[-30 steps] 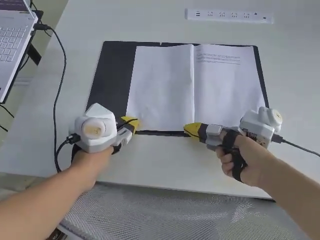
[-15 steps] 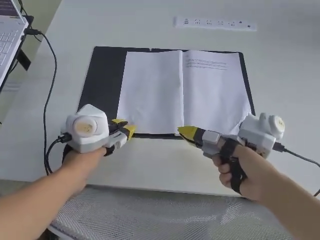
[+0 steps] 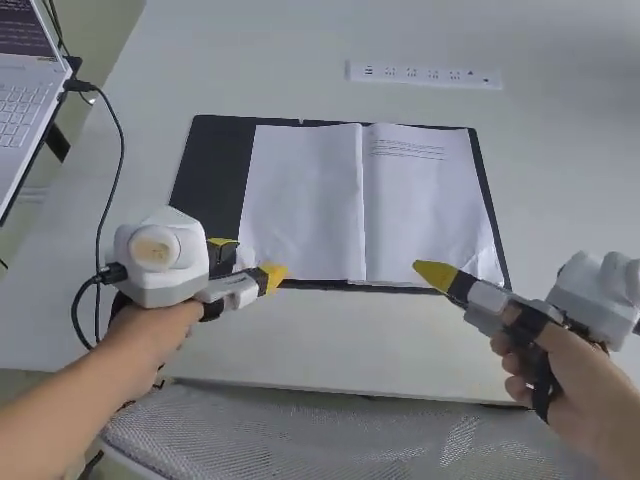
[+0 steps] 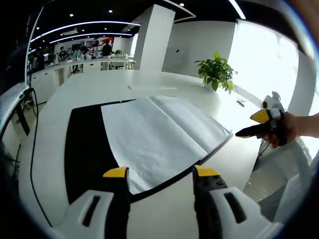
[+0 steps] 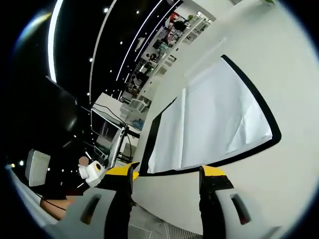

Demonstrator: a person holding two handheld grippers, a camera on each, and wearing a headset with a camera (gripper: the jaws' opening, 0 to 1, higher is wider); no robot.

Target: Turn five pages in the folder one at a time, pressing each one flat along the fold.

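On table (image 3: 300, 335), open folder (image 3: 212, 175) holds white pages (image 3: 330, 200); left gripper (image 3: 248, 260), right gripper (image 3: 435, 271) both spread.

Soft, even daylight fills the head view. The white matte tabletop (image 3: 300, 60) is bright and almost washed out, and shadows around the open black folder with white pages (image 3: 300, 200) are faint. In the left gripper view the tall window (image 4: 259, 64) burns out to glare. Both gripper views bow strongly at the edges. In the right gripper view a curved white strip light (image 5: 52, 30) cuts across a dim ceiling.
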